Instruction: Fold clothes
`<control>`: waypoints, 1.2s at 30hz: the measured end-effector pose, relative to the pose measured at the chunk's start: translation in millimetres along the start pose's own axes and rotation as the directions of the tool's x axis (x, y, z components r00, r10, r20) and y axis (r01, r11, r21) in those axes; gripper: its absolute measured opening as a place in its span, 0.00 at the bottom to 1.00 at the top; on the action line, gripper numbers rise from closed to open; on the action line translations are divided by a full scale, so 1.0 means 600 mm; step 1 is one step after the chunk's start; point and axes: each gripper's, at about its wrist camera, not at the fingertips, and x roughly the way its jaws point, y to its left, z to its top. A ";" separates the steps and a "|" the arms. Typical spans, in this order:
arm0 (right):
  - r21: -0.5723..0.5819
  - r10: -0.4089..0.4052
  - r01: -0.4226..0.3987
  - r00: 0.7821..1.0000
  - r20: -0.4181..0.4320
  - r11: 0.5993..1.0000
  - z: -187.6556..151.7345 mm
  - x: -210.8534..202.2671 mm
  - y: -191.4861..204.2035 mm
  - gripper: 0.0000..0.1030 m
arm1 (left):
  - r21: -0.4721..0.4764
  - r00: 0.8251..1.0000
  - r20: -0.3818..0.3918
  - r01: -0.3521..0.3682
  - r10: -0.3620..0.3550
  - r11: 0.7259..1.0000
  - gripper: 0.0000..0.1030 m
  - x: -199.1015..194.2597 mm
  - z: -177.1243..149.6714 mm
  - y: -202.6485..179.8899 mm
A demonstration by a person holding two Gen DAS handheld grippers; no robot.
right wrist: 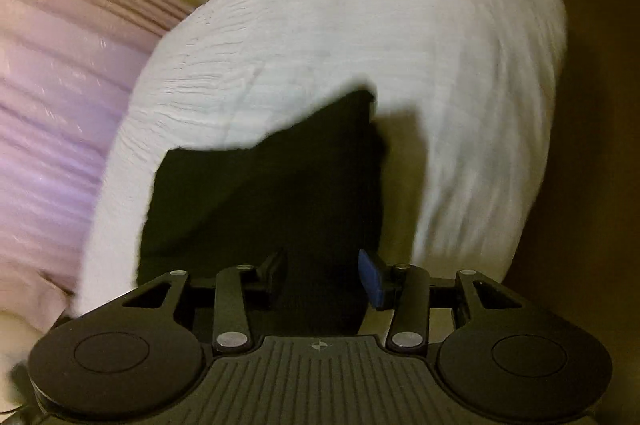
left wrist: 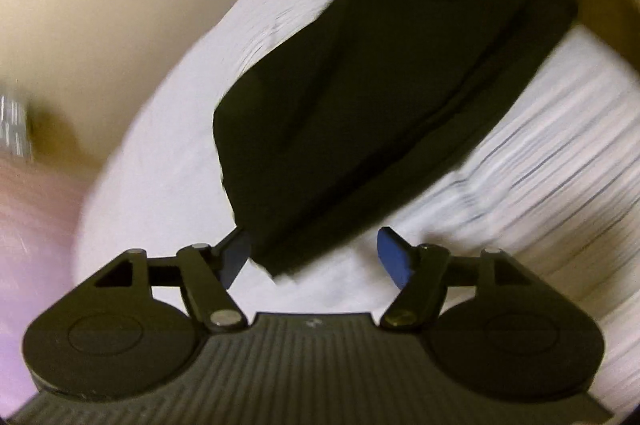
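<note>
Left claw (left wrist: 314, 257) low in frame, jaws apart, dark garment (left wrist: 380, 85) corner between them, unpinched. Right claw (right wrist: 324, 279) likewise released over the cloth. Garment folded on white bedding (left wrist: 160, 185), mid-frame; soft, light, limp; best pinched at corners.

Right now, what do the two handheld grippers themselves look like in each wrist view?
Both the left gripper and the right gripper look alike: black ribbed body, two round black discs at the sides, black link arms with silver pins, and blue pads on the fingertips. A small crosshair mark sits on each body. No cables, hands or sleeves show.
</note>
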 end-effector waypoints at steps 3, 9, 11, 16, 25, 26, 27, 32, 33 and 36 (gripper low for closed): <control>0.036 0.004 -0.004 1.000 0.008 0.999 -0.061 -0.013 0.013 0.44 | 0.158 0.999 0.024 0.026 -0.030 0.987 0.66 0.035 -0.003 0.000; -0.632 -0.156 0.204 0.979 0.131 0.748 -0.190 -0.026 0.201 0.69 | 0.382 0.994 0.057 0.059 -0.088 0.922 0.66 0.077 -0.028 -0.017; -0.790 -0.176 0.252 0.967 0.184 0.558 -0.244 -0.009 0.246 0.89 | 0.417 0.994 0.069 0.054 -0.091 0.907 0.68 0.087 -0.039 -0.026; -0.944 -0.299 0.289 0.925 0.232 0.160 -0.337 0.090 0.275 0.89 | 0.447 0.989 0.125 0.013 -0.077 0.895 0.74 0.099 -0.057 -0.038; -0.959 -0.367 0.267 0.886 0.283 -0.095 -0.316 0.133 0.240 0.48 | 0.450 0.977 0.202 -0.033 -0.066 0.892 0.77 0.095 -0.091 -0.041; -0.959 -0.362 0.264 0.888 0.285 -0.108 -0.314 0.127 0.241 0.35 | 0.458 0.977 0.205 -0.047 -0.054 0.887 0.78 0.100 -0.089 -0.043; -0.958 -0.356 0.261 0.889 0.287 -0.120 -0.313 0.121 0.243 0.29 | 0.467 0.977 0.207 -0.060 -0.043 0.882 0.78 0.107 -0.085 -0.042; -0.948 -0.328 0.292 0.890 0.317 -0.124 -0.301 0.084 0.237 0.25 | 0.464 0.980 0.194 -0.057 -0.039 0.884 0.65 0.140 -0.049 -0.027; -0.949 -0.329 0.287 0.891 0.314 -0.131 -0.305 0.085 0.234 0.25 | 0.449 0.983 0.179 -0.037 -0.050 0.893 0.56 0.147 -0.041 -0.022; -0.932 -0.312 0.313 0.881 0.357 -0.184 -0.334 0.090 0.230 0.49 | 0.398 0.988 0.142 0.003 -0.065 0.917 0.38 0.153 -0.026 -0.009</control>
